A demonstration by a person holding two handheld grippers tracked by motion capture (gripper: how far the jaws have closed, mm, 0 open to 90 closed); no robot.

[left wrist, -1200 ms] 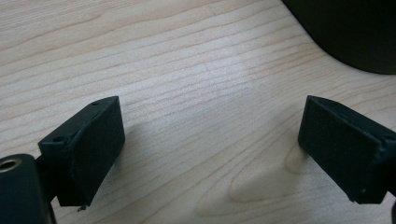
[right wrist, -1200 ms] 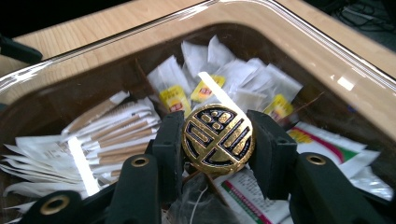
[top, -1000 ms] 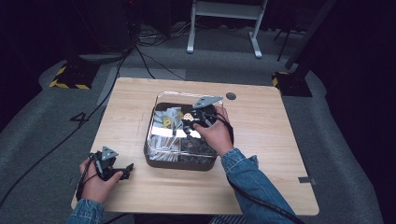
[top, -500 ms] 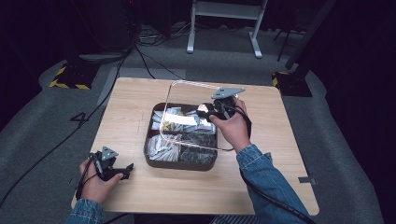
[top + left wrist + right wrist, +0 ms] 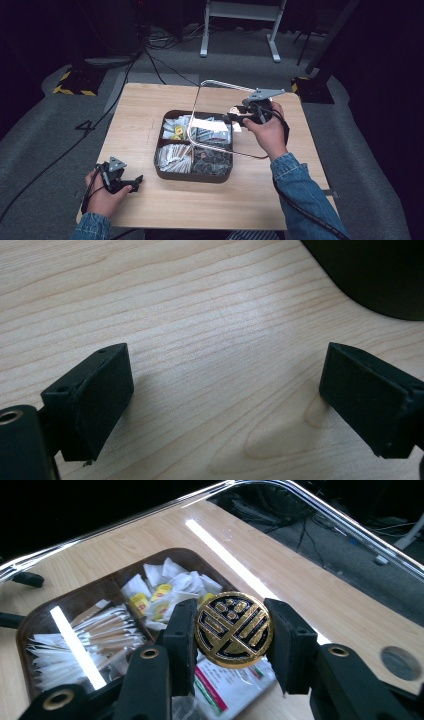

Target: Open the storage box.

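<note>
A dark compartment tray (image 5: 192, 175) holding tea bags (image 5: 165, 592) and paper packets (image 5: 172, 159) sits mid-table. My right gripper (image 5: 236, 116) is shut on the round gold-and-black knob (image 5: 233, 629) of the tray's clear lid (image 5: 220, 84). The lid hangs tilted, almost on edge, above the tray's right half, and the compartments show below it. In the right gripper view both pads press the knob's sides. My left gripper (image 5: 131, 182) rests on the table near the front left corner. Its jaws stand wide open over bare wood (image 5: 225, 390).
The wooden table (image 5: 150, 100) has free room left and right of the tray. The tray's dark corner (image 5: 380, 275) lies just ahead of the left gripper. A round cable hole (image 5: 397, 662) sits at the far right corner. Cables and a white stand (image 5: 240, 10) are on the floor beyond.
My right gripper has carried the lid up and to the right, off the tray, and the lid has tipped more upright. The left hand has stayed put.
</note>
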